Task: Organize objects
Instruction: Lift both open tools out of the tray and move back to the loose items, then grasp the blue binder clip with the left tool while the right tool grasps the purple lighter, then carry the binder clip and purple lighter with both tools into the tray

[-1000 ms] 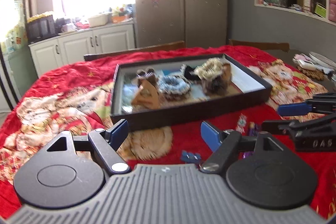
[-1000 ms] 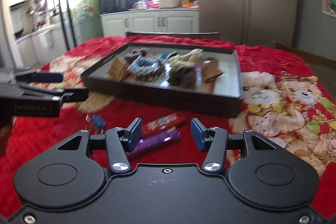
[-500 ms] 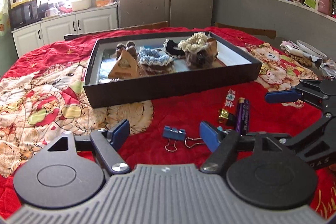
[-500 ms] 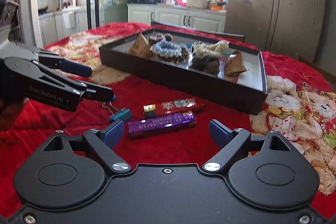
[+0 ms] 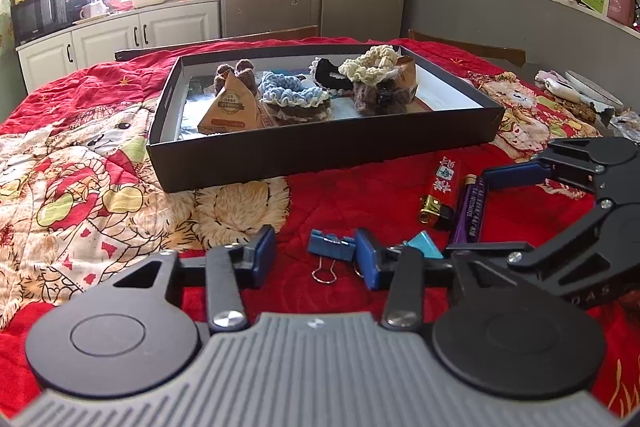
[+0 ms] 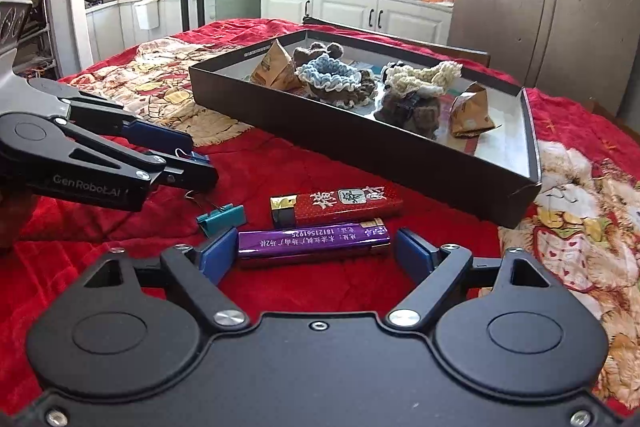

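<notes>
Over a red quilt [image 5: 360, 187], the left gripper [image 5: 316, 259] has its jaws closing around a blue binder clip [image 5: 331, 247], pads not yet pressing. A teal clip [image 6: 222, 217] lies between the grippers. The right gripper [image 6: 314, 253], jaws narrowing but unclenched, straddles a purple lighter [image 6: 314, 241] (a red one [image 6: 340, 205] lies just behind), near the black tray [image 6: 400, 155].

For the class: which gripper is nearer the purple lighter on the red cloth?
Right. The right gripper has its open fingers on either side of the purple lighter. The left gripper is off to the side, around a blue binder clip.
</notes>
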